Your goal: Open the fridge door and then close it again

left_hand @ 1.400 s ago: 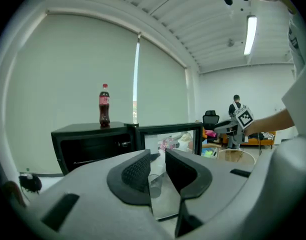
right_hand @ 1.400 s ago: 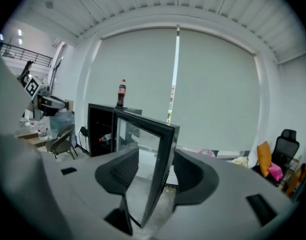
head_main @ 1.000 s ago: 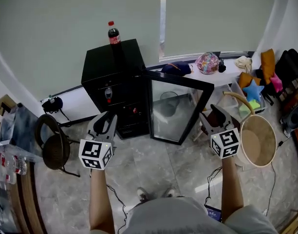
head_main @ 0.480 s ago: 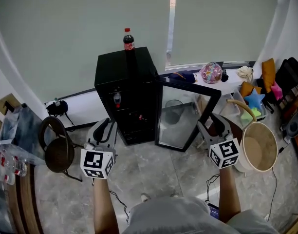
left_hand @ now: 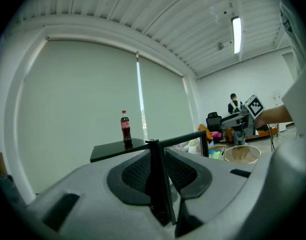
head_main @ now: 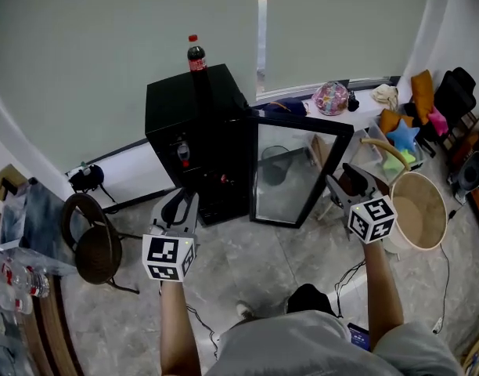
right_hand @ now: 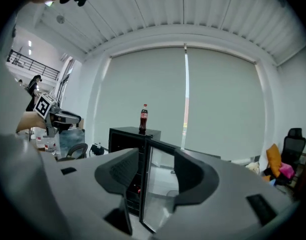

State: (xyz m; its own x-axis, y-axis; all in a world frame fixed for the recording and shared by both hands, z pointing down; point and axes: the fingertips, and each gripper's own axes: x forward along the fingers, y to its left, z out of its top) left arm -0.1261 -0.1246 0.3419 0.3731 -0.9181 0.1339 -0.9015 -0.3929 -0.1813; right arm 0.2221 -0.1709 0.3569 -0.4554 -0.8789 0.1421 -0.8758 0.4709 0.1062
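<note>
A black mini fridge (head_main: 185,108) stands against the wall with a cola bottle (head_main: 196,55) on top. Its glass door (head_main: 294,175) hangs open, swung out to the right. My left gripper (head_main: 181,204) hovers in front of the fridge's lower shelves, jaws a narrow gap apart and empty. My right gripper (head_main: 345,180) is just right of the door's free edge, apart from it, jaws wide and empty. In the left gripper view the fridge (left_hand: 113,151) shows beyond the left gripper (left_hand: 160,164). In the right gripper view the door (right_hand: 160,184) shows through the right gripper (right_hand: 155,176).
A dark round chair (head_main: 87,241) stands left of the fridge. A wicker basket (head_main: 418,210) sits on the floor at the right, close to my right hand. Cushions and a blue star (head_main: 402,137) lie by the sill. Cables run across the tiled floor.
Both grippers have drifted a little across the floor in front of the fridge as the head view swung. The door stands open at about the same angle.
</note>
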